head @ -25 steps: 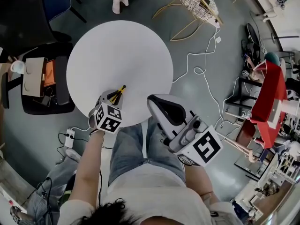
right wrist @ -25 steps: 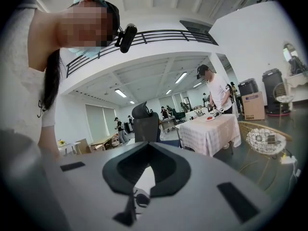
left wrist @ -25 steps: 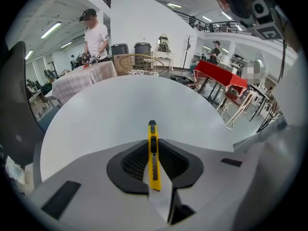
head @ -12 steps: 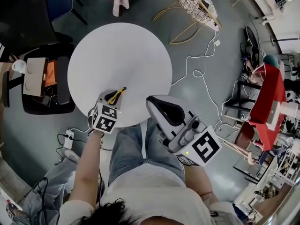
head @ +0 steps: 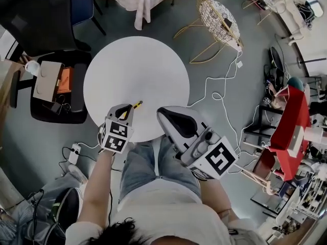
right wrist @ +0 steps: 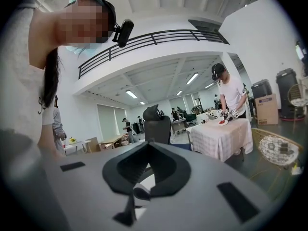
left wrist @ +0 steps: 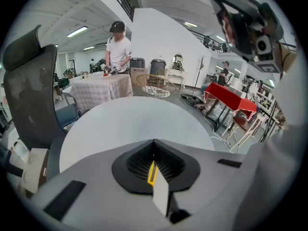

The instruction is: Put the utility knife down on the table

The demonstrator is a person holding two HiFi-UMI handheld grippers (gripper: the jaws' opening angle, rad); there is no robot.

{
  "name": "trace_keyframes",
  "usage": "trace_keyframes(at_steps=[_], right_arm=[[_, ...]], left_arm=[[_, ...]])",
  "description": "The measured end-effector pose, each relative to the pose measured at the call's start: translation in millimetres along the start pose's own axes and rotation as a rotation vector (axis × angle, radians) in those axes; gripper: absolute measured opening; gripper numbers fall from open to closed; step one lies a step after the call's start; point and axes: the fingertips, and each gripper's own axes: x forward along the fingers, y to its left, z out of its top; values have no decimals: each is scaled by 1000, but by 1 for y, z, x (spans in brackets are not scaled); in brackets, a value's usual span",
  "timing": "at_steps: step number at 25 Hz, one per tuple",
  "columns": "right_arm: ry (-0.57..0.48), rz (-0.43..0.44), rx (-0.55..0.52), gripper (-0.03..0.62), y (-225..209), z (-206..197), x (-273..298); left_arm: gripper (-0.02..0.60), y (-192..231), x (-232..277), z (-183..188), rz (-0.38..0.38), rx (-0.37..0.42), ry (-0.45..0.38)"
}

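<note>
- My left fingers (left wrist: pixel 103 179) are pinching the utility knife (left wrist: pixel 152 173). Its yellow strip and grey body stand on edge between the black pads, at the lower middle of the left gripper view.
- In the head view the left gripper (head: pixel 126 109) sits just lower left of centre, over the near rim of the round white table (head: pixel 138 65). Only the knife's yellow tip pokes out toward the upper right.
- Compared with a second ago, less of the knife shows past my fingers, and the gripper is still over that same near edge. My head has tipped, so the table now lies a little lower in the frame.
- The pinch has not loosened in that time, so I judge the knife is not yet put down. I cannot tell whether it touches the tabletop.
- My right fingers (right wrist: pixel 207 172) are pressed together on nothing. The right gripper (head: pixel 163 114) hangs just right of centre, at the table's lower right rim.
- As I see it, what is left is to lower the left gripper until the knife lies on the table, then spread those fingers.
</note>
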Motion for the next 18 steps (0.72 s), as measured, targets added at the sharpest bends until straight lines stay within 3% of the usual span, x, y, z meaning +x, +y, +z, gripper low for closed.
trace_keyframes(at_steps=[18], right_arm=[[-10, 294, -100, 8, 52, 31, -11]], left_arm=[[9, -51, -184, 139, 213, -101, -547]])
